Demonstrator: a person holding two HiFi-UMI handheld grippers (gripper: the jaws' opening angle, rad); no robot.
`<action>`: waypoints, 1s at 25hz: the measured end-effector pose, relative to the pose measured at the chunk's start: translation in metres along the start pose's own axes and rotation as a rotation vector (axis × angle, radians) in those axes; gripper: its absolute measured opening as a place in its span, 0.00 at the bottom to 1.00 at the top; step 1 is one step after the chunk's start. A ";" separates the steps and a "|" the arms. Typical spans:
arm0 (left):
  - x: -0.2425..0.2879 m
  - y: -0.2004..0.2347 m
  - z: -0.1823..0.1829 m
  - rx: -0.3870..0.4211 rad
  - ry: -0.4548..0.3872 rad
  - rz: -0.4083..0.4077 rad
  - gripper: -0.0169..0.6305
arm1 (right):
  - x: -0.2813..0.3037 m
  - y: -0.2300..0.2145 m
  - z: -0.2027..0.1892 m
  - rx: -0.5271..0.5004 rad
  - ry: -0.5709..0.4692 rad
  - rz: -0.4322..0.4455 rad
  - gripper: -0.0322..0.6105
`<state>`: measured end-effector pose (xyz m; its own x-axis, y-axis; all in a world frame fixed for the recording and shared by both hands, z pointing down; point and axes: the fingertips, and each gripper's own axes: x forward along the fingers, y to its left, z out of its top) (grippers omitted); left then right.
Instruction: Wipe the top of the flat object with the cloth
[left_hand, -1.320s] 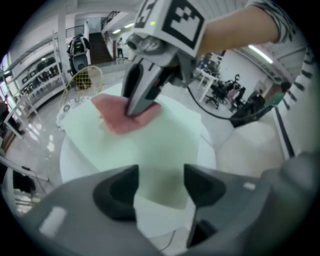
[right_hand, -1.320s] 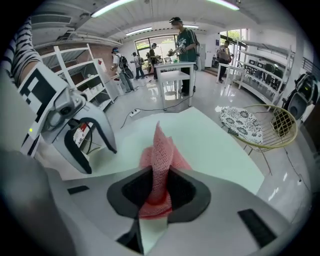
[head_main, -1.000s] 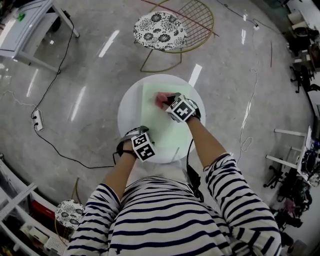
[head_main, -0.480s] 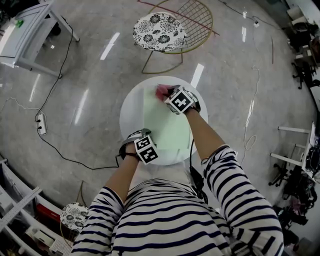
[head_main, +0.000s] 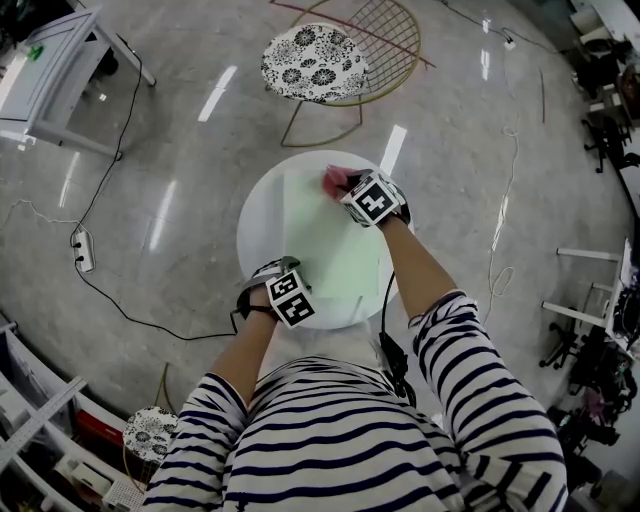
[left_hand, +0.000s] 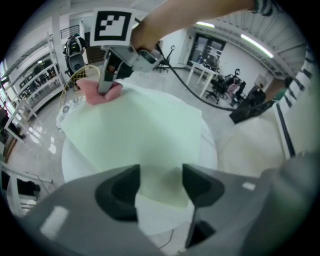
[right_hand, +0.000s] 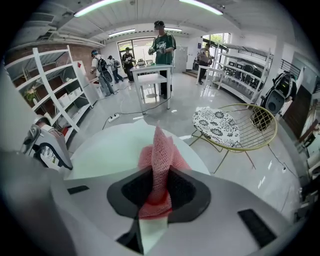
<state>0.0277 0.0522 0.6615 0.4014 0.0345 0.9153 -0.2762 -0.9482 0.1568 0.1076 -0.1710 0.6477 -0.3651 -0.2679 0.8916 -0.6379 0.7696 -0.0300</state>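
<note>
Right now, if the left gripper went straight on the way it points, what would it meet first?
The left gripper would likely meet the green sheet at its near edge; depth is unclear.

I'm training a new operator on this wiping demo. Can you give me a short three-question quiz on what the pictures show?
1. True or false: the right gripper is shut on the pink mesh cloth.
2. Where on the pale green flat sheet is the cloth? A) by the edge farthest from the left gripper B) between the left gripper's jaws C) off it, on the floor.
3. Fill in: the left gripper's jaws stand ___ at the sheet's near corner.
Key: 1 true; 2 A; 3 apart.
</note>
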 end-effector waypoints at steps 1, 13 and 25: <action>0.000 0.000 0.000 0.000 0.002 -0.001 0.44 | -0.002 -0.003 -0.004 0.009 0.002 -0.005 0.17; 0.002 0.001 -0.001 0.006 0.030 -0.001 0.44 | -0.009 0.002 -0.020 0.016 -0.003 -0.001 0.17; 0.004 0.001 -0.003 0.016 0.062 0.018 0.44 | -0.026 0.061 -0.059 -0.036 -0.010 0.063 0.17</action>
<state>0.0265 0.0521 0.6665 0.3419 0.0367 0.9390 -0.2687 -0.9537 0.1351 0.1181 -0.0830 0.6497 -0.4109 -0.2241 0.8837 -0.5890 0.8051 -0.0697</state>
